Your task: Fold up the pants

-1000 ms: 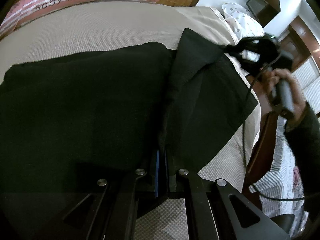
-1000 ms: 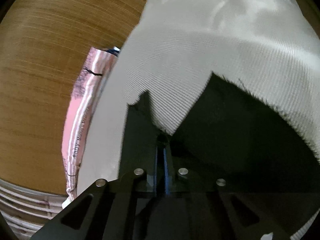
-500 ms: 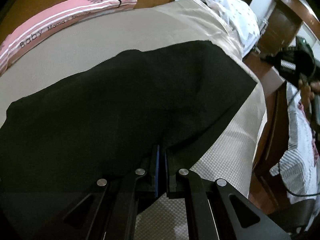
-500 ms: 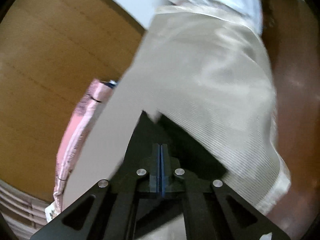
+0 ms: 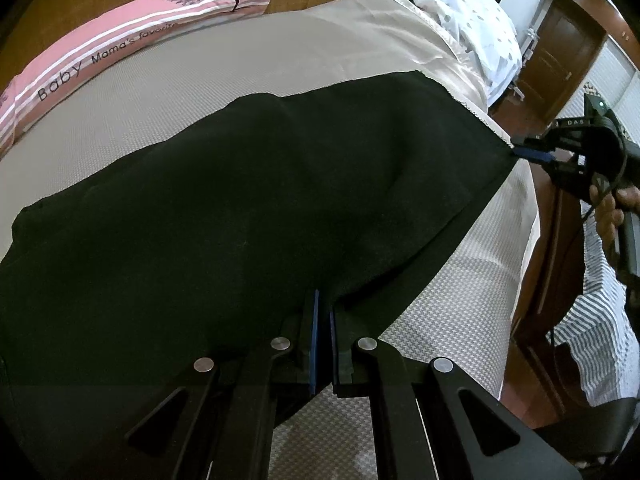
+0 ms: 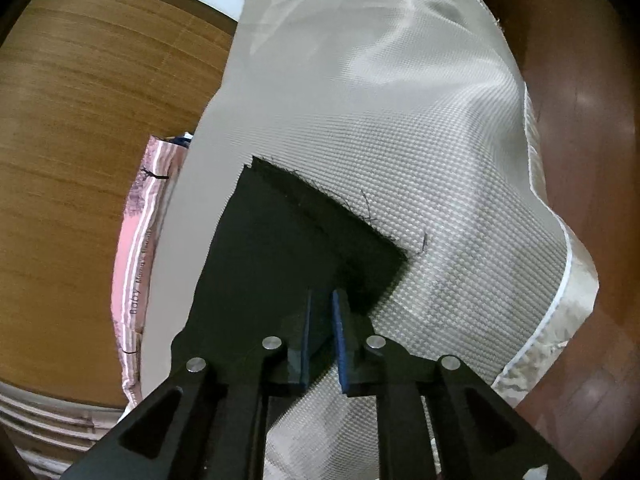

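- Left gripper (image 5: 322, 312) clamps pants (image 5: 240, 208) edge; right gripper (image 6: 322, 312) jaws slightly apart, hem corner between, hold uncertain.
- Risk: corner slips w/ any pull, fold skews on bed (image 6: 400, 100).

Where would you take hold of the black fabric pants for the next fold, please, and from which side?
Probably at the frayed hem corner of the black fabric pants, coming in low from the bed's open edge. That corner lies flat on the beige textured bedsheet, with the right hand-held gripper slightly open around it. The left hand-held gripper pinches the near side edge.
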Action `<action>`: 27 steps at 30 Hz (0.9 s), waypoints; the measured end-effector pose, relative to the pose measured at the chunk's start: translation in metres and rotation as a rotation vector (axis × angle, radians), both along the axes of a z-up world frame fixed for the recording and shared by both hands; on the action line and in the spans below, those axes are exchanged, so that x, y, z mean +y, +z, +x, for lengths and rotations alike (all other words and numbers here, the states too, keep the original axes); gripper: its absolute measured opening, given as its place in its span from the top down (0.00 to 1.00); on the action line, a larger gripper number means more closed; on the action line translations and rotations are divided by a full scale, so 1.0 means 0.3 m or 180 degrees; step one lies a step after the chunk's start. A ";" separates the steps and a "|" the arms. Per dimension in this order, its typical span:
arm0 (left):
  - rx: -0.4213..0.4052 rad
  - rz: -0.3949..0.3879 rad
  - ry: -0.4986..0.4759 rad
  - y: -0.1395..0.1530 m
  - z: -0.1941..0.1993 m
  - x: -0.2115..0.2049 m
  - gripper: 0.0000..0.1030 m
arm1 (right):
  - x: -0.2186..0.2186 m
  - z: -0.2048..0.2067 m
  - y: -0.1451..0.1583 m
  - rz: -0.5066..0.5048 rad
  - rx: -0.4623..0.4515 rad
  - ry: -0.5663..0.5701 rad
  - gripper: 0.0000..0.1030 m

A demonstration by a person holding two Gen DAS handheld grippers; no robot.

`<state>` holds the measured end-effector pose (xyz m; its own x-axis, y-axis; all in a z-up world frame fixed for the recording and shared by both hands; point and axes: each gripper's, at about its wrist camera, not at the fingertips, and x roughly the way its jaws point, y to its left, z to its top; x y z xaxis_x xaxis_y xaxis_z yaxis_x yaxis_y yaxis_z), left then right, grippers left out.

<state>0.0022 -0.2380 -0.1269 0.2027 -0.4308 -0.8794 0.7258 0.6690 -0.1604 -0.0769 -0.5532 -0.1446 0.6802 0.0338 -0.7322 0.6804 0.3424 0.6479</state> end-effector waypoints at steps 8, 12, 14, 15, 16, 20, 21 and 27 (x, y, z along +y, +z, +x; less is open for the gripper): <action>0.0009 0.0014 0.0018 -0.006 -0.002 -0.006 0.95 | -0.074 0.018 -0.022 0.0006 0.0046 -0.0029 0.75; 0.0024 0.0004 0.0031 -0.007 -0.001 -0.003 0.95 | -0.070 0.013 -0.044 0.0029 0.0054 0.0026 0.75; 0.0034 0.0002 0.0035 -0.010 0.001 -0.003 0.95 | -0.047 -0.002 -0.051 0.0081 -0.0003 0.0060 0.75; 0.0037 0.0001 0.0038 -0.011 0.001 -0.003 0.95 | -0.037 -0.004 -0.053 0.0098 -0.0016 0.0081 0.75; 0.0037 0.0002 0.0038 -0.011 0.001 -0.003 0.95 | -0.023 -0.006 -0.056 0.0119 -0.0045 0.0122 0.75; 0.0033 0.0005 0.0038 -0.011 -0.001 -0.002 0.95 | 0.016 0.007 -0.062 0.0173 -0.0148 0.0189 0.75; 0.0036 0.0001 0.0041 -0.011 -0.001 -0.002 0.95 | 0.019 0.014 -0.063 0.0177 -0.0162 0.0199 0.75; 0.0056 -0.0004 0.0053 -0.014 0.001 -0.001 0.95 | 0.000 0.061 -0.067 0.0108 -0.0097 0.0182 0.81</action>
<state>0.0026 -0.2383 -0.1311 0.1943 -0.4287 -0.8823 0.7117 0.6806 -0.1740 -0.0585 -0.5532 -0.1646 0.6984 0.0978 -0.7090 0.6401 0.3577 0.6799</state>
